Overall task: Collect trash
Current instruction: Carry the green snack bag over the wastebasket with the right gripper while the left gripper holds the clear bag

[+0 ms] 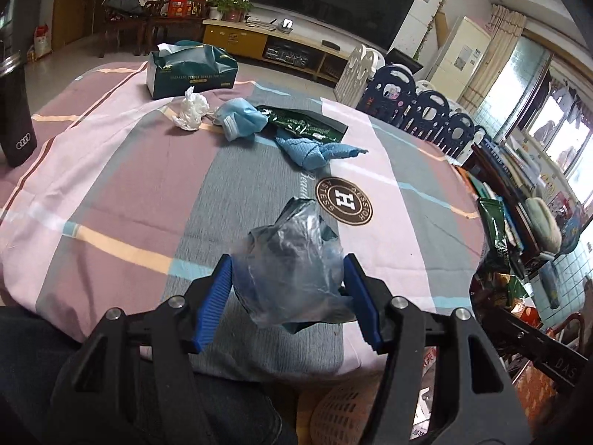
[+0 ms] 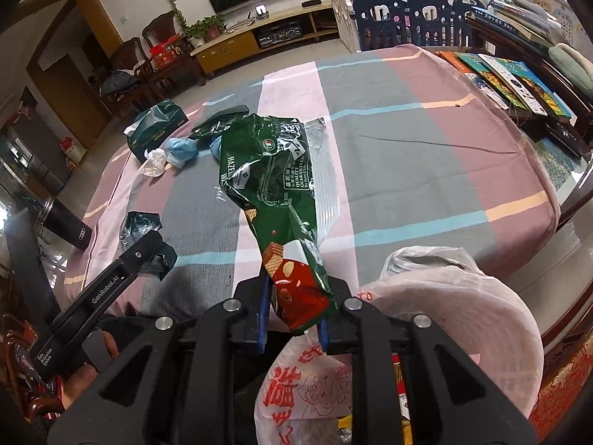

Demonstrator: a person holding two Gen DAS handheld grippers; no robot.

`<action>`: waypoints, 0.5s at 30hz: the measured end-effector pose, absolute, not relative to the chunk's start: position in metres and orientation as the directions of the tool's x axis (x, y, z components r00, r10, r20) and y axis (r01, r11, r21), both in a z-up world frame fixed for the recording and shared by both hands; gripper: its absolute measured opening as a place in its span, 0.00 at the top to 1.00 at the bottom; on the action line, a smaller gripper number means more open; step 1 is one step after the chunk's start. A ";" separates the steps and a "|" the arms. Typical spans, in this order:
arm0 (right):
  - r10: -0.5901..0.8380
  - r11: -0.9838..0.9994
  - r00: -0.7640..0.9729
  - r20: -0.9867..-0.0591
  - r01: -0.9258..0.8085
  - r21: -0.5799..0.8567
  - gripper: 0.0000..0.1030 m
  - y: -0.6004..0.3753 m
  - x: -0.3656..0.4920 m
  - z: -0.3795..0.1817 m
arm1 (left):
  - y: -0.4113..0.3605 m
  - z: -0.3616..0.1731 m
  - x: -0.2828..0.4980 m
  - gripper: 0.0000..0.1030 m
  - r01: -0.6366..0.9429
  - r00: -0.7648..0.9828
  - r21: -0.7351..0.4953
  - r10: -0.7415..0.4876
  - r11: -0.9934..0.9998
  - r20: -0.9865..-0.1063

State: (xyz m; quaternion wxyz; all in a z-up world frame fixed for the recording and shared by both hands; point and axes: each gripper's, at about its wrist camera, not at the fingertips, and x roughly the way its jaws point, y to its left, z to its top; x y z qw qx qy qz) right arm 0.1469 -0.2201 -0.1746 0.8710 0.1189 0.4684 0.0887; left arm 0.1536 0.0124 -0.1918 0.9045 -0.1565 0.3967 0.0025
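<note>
Striped tablecloth [image 1: 122,170]. Left gripper [image 1: 287,289] half-closed on crumpled plastic wrap [image 1: 292,259]; right gripper [image 2: 292,319] pinching green wafer wrapper [image 2: 274,185] by its end. Both probably light, crinkly, slippery.

The right tool [image 2: 291,319] pinches a green wafer wrapper [image 2: 274,185] above the striped tablecloth [image 2: 407,155], beside a white plastic bag [image 2: 444,304].

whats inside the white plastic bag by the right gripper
Through the open mouth of the white plastic bag, bits of colourful packaging show low down. The right gripper and the bag's own folds cover the rest.
</note>
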 end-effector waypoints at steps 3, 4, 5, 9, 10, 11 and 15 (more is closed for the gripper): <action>0.272 0.953 0.536 -0.799 -0.033 0.302 0.79 -0.220 0.145 -0.178 | 0.000 -0.191 0.148 0.41 -0.127 0.689 -0.244 -0.091 0.961 -0.719; 0.276 0.952 0.534 -0.799 -0.034 0.305 0.79 -0.219 0.144 -0.179 | -0.002 -0.190 0.146 0.41 -0.123 0.694 -0.235 -0.086 0.964 -0.715; 0.275 0.952 0.534 -0.800 -0.036 0.304 0.79 -0.218 0.144 -0.179 | -0.005 -0.189 0.145 0.40 -0.116 0.700 -0.222 -0.078 0.968 -0.710; 0.269 0.955 0.533 -0.802 -0.039 0.295 0.79 -0.216 0.144 -0.178 | 0.000 -0.195 0.148 0.41 -0.132 0.688 -0.230 -0.078 0.964 -0.722; 0.267 0.955 0.535 -0.801 -0.038 0.293 0.80 -0.216 0.143 -0.178 | 0.003 -0.196 0.148 0.41 -0.140 0.687 -0.238 -0.079 0.961 -0.722; 0.264 0.956 0.537 -0.801 -0.037 0.290 0.80 -0.218 0.142 -0.178 | 0.005 -0.196 0.148 0.41 -0.144 0.687 -0.245 -0.081 0.959 -0.722; 0.245 0.961 0.543 -0.803 -0.025 0.276 0.80 -0.228 0.136 -0.176 | 0.009 -0.199 0.149 0.41 -0.161 0.679 -0.258 -0.082 0.953 -0.729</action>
